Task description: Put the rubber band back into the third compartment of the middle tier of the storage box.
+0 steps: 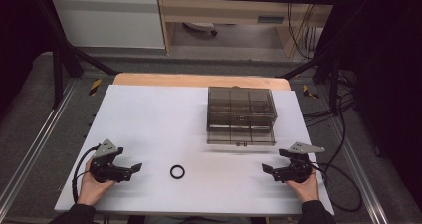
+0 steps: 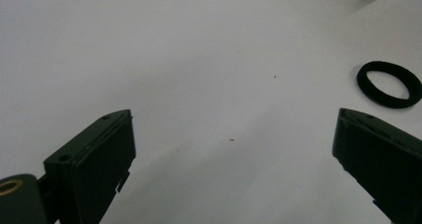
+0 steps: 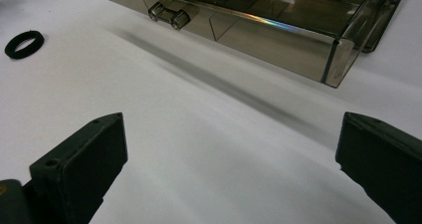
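White table [image 1: 149, 114] carried two things: a small black ring [image 1: 177, 172] and a smoky clear plastic compartment box [image 1: 241, 114]. In the high view the ring sat at about 6 o'clock of the table, near the front edge, flat and on its own. The box sat at roughly 1 o'clock from the ring, well apart from it, lid tilted open toward the person, latch [image 3: 169, 15] on its front edge.

Left gripper [image 1: 130, 170], in the left hand [image 1: 94, 181], was low at 8 o'clock, pointing toward the ring; jaws were spread wide, nothing between them. In its own view the ring [image 2: 389, 83] lay at 2 o'clock, beyond the right jaw, not touching.

Right gripper [image 1: 271, 170], in the right hand [image 1: 304, 184], was at 4 o'clock, jaws also wide apart and empty. In its own view the box [image 3: 278, 20] was ahead at 12 o'clock and the ring [image 3: 24, 44] at 10 o'clock.
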`<state>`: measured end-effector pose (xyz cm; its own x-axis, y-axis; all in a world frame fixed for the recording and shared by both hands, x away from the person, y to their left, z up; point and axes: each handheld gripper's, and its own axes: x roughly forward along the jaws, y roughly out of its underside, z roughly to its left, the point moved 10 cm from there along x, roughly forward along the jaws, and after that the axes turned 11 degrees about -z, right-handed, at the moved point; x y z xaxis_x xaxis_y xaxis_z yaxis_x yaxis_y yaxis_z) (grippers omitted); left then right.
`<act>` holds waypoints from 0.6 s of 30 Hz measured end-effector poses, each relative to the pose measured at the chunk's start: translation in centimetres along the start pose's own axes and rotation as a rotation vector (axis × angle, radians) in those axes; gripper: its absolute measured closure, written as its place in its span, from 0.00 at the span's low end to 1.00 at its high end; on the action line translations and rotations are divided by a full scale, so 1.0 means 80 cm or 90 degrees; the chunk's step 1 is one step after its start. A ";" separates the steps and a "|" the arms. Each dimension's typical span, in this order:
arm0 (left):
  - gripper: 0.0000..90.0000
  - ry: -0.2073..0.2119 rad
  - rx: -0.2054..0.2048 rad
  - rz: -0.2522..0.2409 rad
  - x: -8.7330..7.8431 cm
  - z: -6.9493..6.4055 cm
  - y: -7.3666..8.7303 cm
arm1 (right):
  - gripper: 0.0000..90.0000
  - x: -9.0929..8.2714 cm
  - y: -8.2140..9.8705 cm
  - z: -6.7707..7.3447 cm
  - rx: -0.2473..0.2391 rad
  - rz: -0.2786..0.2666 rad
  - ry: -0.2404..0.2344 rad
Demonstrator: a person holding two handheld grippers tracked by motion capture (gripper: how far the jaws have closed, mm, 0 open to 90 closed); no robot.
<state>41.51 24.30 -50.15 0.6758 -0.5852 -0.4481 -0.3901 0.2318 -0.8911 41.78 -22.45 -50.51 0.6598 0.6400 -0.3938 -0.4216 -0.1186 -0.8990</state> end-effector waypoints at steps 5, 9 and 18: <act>0.04 0.001 0.000 -0.001 -0.001 0.000 0.000 | 0.01 0.000 0.000 0.001 0.000 0.000 -0.002; 0.04 0.002 -0.002 -0.001 -0.001 0.000 0.001 | 0.01 0.001 0.001 0.003 -0.001 0.001 -0.003; 0.04 0.003 -0.003 -0.002 -0.001 0.000 0.001 | 0.01 0.004 0.001 0.007 -0.002 0.004 -0.011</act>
<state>41.43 24.40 -50.18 0.6746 -0.5893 -0.4446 -0.3908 0.2259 -0.8923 41.57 -21.82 -50.59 0.6460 0.6526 -0.3960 -0.4232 -0.1255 -0.8973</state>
